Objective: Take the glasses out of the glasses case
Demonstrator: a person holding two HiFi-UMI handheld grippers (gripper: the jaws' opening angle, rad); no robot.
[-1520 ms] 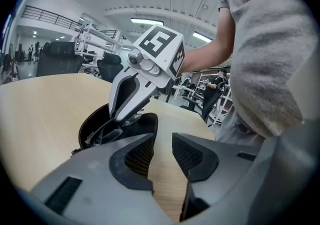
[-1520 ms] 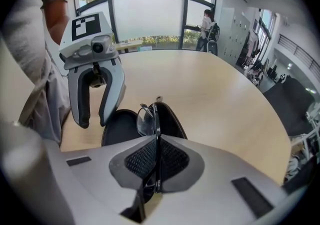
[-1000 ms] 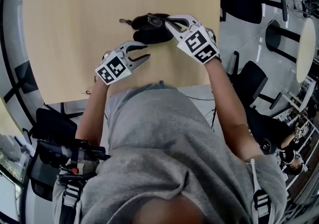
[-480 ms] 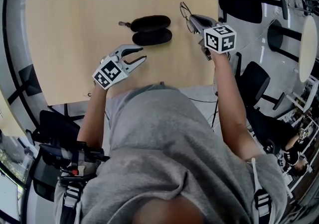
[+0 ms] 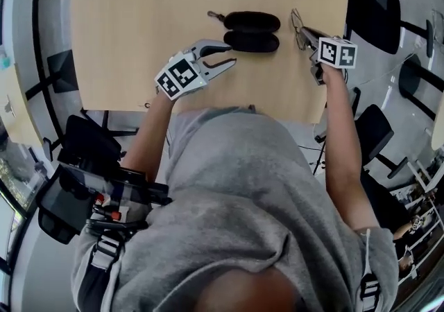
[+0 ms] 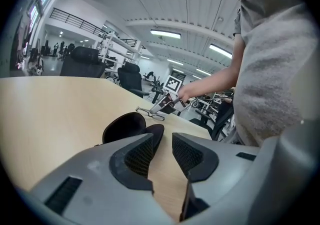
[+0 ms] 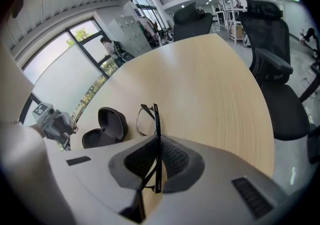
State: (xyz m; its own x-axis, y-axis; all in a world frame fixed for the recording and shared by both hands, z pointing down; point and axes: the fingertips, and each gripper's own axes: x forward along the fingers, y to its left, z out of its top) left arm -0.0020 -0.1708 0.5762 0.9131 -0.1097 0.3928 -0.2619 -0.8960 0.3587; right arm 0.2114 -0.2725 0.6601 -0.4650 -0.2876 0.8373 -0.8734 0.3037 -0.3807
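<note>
risk, slip: right claw has only a thin arm of the glasses between its pads. They could pivot or slide out if it tilts or jolts.
risk, drop: let go before they rest on the worktop and they land lens first, so scratches are likely.
risk, edge: the spot is near the worktop's right edge, so a skid on release could send them off.
glasses: out of the case, clear to its right, sticking out past the claw tips low over the worktop. Can't tell if they touch it.
right claw: nearly closed, pinching the glasses by that arm, angled down.
left claw: jaws apart, nothing in them, hovering just short of the case.
case: open and empty on the worktop.
</note>
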